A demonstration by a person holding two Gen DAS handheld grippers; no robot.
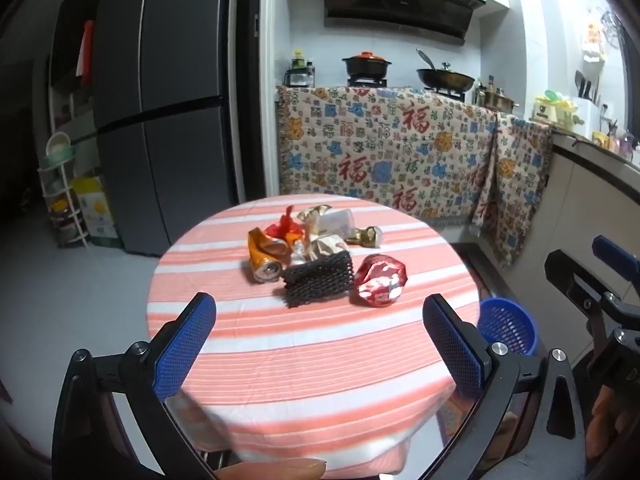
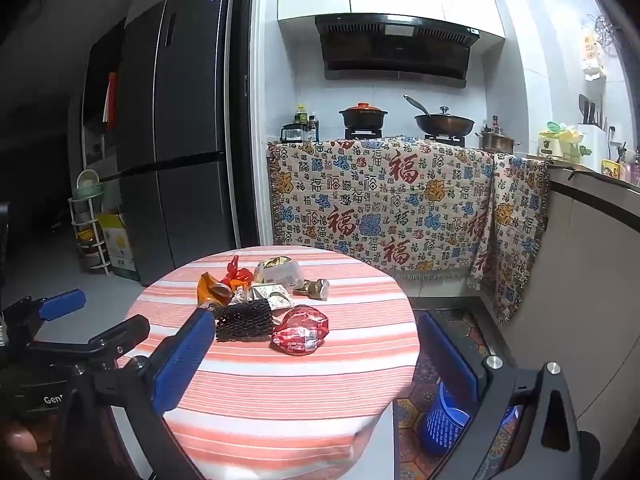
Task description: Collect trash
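A heap of trash lies on the round table with the orange-and-white striped cloth (image 1: pixel 312 360) (image 2: pixel 280 392): a crushed orange can (image 1: pixel 265 256) (image 2: pixel 210 290), a black foam net sleeve (image 1: pixel 318 278) (image 2: pixel 244 320), a crushed red cola can (image 1: pixel 381 280) (image 2: pixel 301 330), a red wrapper (image 1: pixel 286 226), gold wrappers (image 1: pixel 364 236) and a clear plastic cup (image 1: pixel 336 220). My left gripper (image 1: pixel 320 344) is open and empty, short of the heap. My right gripper (image 2: pixel 316 360) is open and empty, also short of the heap. A blue mesh bin (image 1: pixel 508 326) (image 2: pixel 446 424) stands on the floor right of the table.
A grey fridge (image 1: pixel 160 100) stands at the back left with a shelf rack (image 1: pixel 64 200) beside it. A counter draped with a patterned cloth (image 1: pixel 392 152) carries a stove with pots behind the table. More counter runs along the right wall (image 2: pixel 592 240).
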